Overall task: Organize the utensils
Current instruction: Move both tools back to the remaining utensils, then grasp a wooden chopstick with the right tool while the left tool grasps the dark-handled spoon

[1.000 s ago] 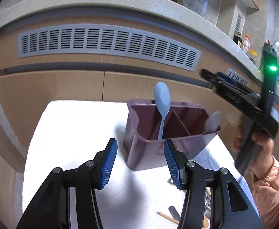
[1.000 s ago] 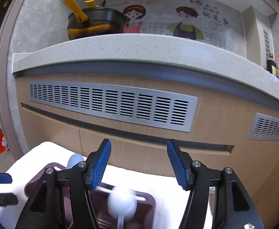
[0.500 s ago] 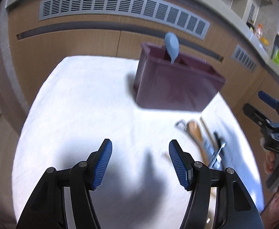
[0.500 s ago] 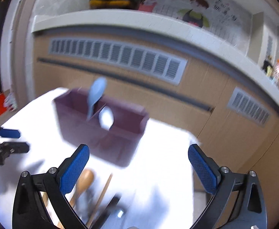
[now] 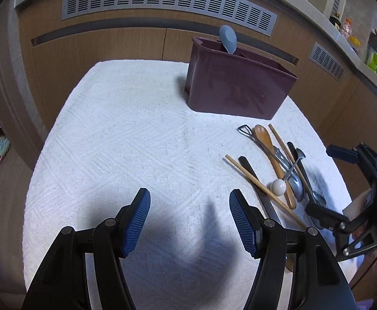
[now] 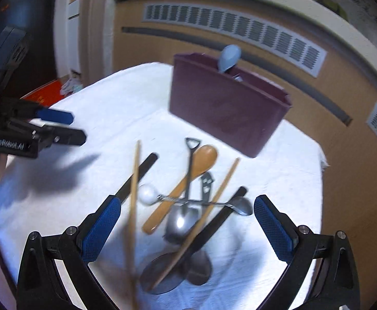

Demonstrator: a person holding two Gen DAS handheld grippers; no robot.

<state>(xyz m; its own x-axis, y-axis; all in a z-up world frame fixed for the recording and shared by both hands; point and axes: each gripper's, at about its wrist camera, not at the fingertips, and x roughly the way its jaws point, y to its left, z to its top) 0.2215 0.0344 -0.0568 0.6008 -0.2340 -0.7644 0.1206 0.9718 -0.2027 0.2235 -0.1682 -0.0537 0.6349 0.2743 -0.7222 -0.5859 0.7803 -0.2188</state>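
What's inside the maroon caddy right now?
A blue spoon stands in the maroon caddy, bowl up above the rim. Beside it a pale tip just shows, blurred. The caddy's near wall hides everything lower, so other contents cannot be told.

A white textured cloth [image 5: 126, 139] covered the table. At its far side stood a maroon utensil holder [image 5: 237, 87]. Nearer, to the right, lay a loose heap of utensils: a wooden spoon [image 6: 185, 180], wooden chopsticks [image 6: 134, 188], black-handled pieces [image 6: 136, 175], metal spoons [image 6: 180, 222] and a white ball-ended stirrer [image 6: 147, 193], crossing and touching one another.
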